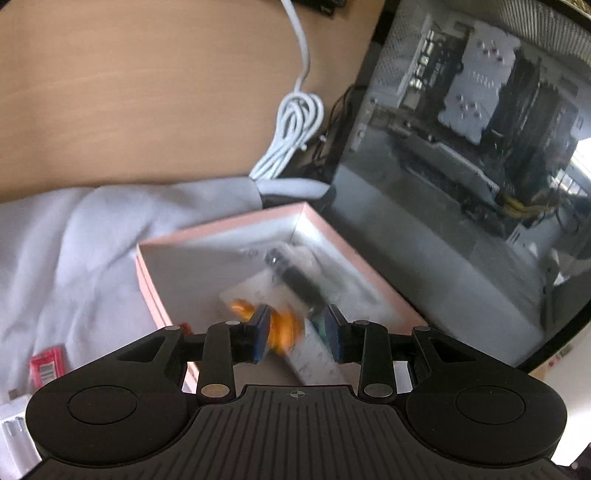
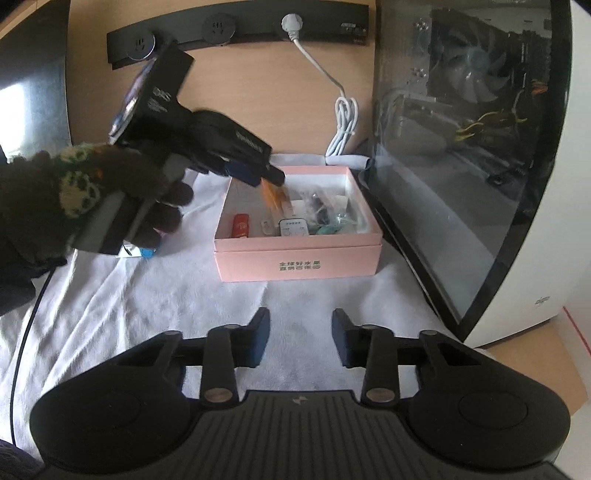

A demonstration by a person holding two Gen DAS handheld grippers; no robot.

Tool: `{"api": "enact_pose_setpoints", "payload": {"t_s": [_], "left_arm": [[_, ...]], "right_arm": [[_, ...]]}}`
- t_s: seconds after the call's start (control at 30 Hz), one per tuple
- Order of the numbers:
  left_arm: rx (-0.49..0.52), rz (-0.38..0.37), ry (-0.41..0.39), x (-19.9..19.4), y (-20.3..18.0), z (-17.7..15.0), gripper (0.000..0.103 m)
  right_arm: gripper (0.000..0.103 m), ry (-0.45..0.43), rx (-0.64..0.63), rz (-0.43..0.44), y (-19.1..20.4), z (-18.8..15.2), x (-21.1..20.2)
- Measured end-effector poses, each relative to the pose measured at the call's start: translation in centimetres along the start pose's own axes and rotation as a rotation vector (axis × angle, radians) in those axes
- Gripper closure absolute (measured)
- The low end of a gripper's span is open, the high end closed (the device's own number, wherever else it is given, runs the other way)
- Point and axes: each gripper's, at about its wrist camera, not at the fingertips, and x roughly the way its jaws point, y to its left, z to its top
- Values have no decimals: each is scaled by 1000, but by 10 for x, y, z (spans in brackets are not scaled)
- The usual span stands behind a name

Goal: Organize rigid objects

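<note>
A pink open box (image 2: 299,258) stands on the white cloth and holds several small items: a red stick (image 2: 242,226), a white remote (image 2: 293,227), dark bagged parts (image 2: 319,206). My left gripper (image 1: 297,332) hovers over the box (image 1: 155,291), jaws apart, with a blurred orange object (image 1: 280,326) between the fingers; whether it is gripped or falling is unclear. In the right wrist view the left gripper (image 2: 273,175) sits above the box's left rear with the orange object (image 2: 271,195) just below its tips. My right gripper (image 2: 300,334) is open and empty over the cloth in front of the box.
A glass-sided computer case (image 2: 461,166) stands right of the box. A coiled white cable (image 2: 345,127) hangs from a wall socket strip (image 2: 236,26). A red packet (image 1: 48,365) and a white item (image 1: 14,435) lie on the cloth at left.
</note>
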Motion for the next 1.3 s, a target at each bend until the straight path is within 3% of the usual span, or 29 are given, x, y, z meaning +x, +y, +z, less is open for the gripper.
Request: {"api": "enact_pose_setpoints", "payload": {"t_s": [0.33,0.43,0.5,0.7,0.87,0.97,1.2,1.3], "left_arm": [[-121,-4,-40,-61,10,-43,68],[-152,5,-37,-80,13,-65,68],[-162,12,-24,-91,14,-79,68],[-162,19,13,-111,14,-111,68],[-129,22,40,-126,12,-127,68],[-129,28,33,-139,17,-134,68],[-189,47,33,-144,35,-139,68],[-179,20,43,-139,30,-138,68]], "right_arm": [[69,38,-58,-19,3,-24,33],[57,50,-36,-26,-3,-34,36],[43,55,-15,-27,-7,-39,35],[27,42,44,-11,-9,-53,26],[27,25,-23,-15,0,-57,21],[27,-34,-63,-23,-2,-61,2],[27,-48,163,-177,-59,-64,-27],[24,18,144,-141,-65,-72,-28]]}}
